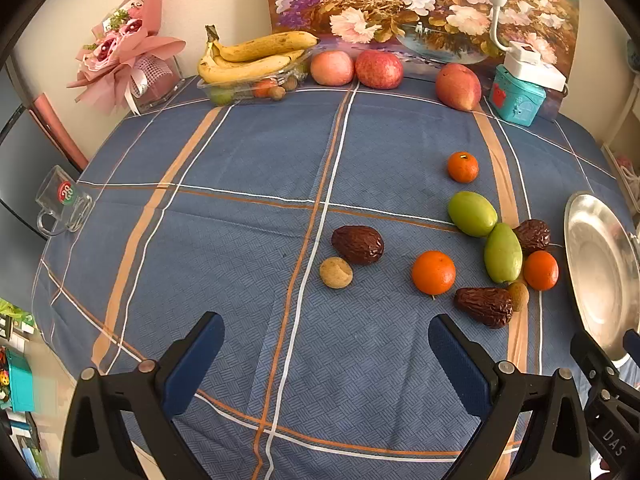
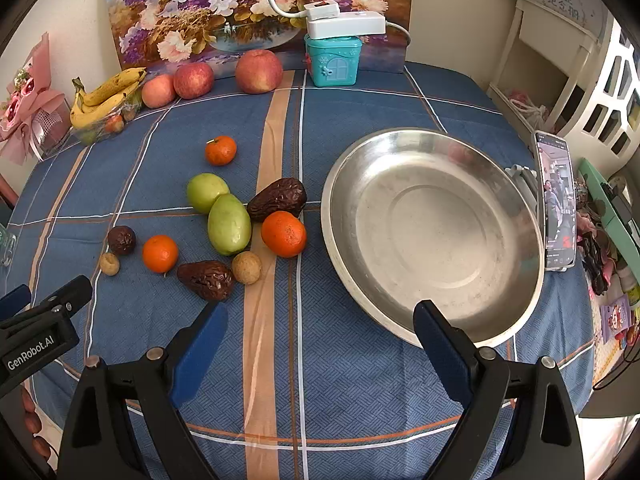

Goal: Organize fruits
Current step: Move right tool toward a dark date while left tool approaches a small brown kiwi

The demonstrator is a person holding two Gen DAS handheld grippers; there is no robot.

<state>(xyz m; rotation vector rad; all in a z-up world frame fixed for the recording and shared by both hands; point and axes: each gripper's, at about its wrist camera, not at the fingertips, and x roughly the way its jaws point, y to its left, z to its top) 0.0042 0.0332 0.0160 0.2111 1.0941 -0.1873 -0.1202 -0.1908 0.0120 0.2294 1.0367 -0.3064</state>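
Observation:
Loose fruit lies on the blue plaid cloth: three oranges (image 2: 283, 233) (image 2: 160, 253) (image 2: 220, 150), two green fruits (image 2: 229, 224) (image 2: 207, 192), three wrinkled brown dates (image 2: 277, 199) (image 2: 207, 280) (image 1: 357, 244) and two small tan round fruits (image 2: 247, 267) (image 1: 336, 272). A steel bowl (image 2: 516, 200) sits empty to their right. My left gripper (image 1: 326, 344) hangs open above the cloth, just short of the date and tan fruit. My right gripper (image 2: 316, 332) is open too, its right finger over the bowl's near rim. Neither holds anything.
Along the back stand bananas (image 1: 256, 56) on a clear tray, three apples (image 1: 378, 69), a teal box (image 2: 332, 60) with a white lamp base, and a floral painting. A glass mug (image 1: 64, 200) sits at the left edge, a phone (image 2: 556, 200) on a stand right of the bowl.

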